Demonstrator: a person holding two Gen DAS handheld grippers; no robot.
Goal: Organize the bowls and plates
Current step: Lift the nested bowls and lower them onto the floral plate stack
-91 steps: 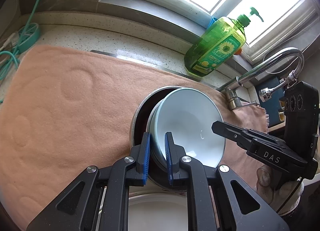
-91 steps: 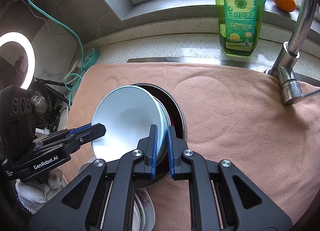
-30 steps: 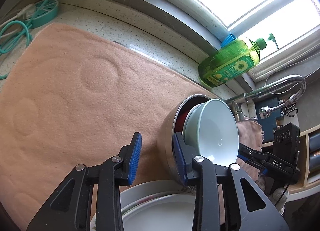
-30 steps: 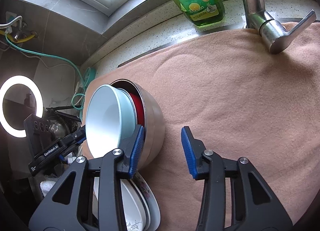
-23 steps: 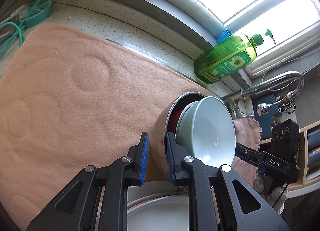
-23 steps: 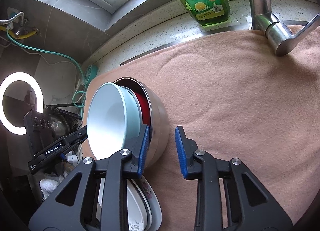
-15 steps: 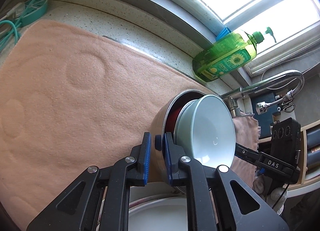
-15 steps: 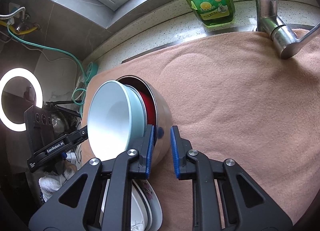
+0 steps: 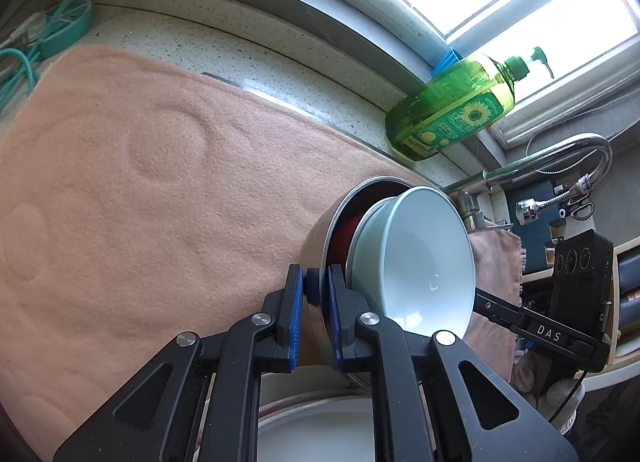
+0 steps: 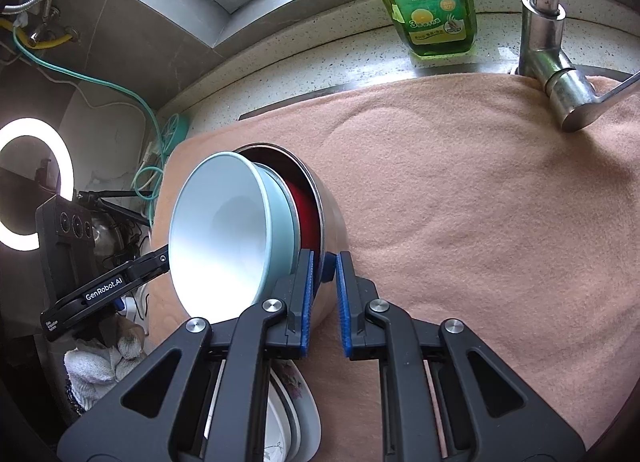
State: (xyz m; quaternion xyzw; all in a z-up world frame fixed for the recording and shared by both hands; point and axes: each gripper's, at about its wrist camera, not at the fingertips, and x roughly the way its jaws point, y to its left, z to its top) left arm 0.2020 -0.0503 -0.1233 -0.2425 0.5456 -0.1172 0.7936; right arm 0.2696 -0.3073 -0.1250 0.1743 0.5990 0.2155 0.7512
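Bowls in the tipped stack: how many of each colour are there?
Light blue ceramic bowls: 2
Red bowl: 1
Shiny steel bowl: 1
Total: 4

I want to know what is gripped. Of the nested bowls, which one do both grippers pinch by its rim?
The steel bowl, the outermost one. The left gripper and right gripper each clamp its wall; the red bowl and pale blue bowls sit inside it.
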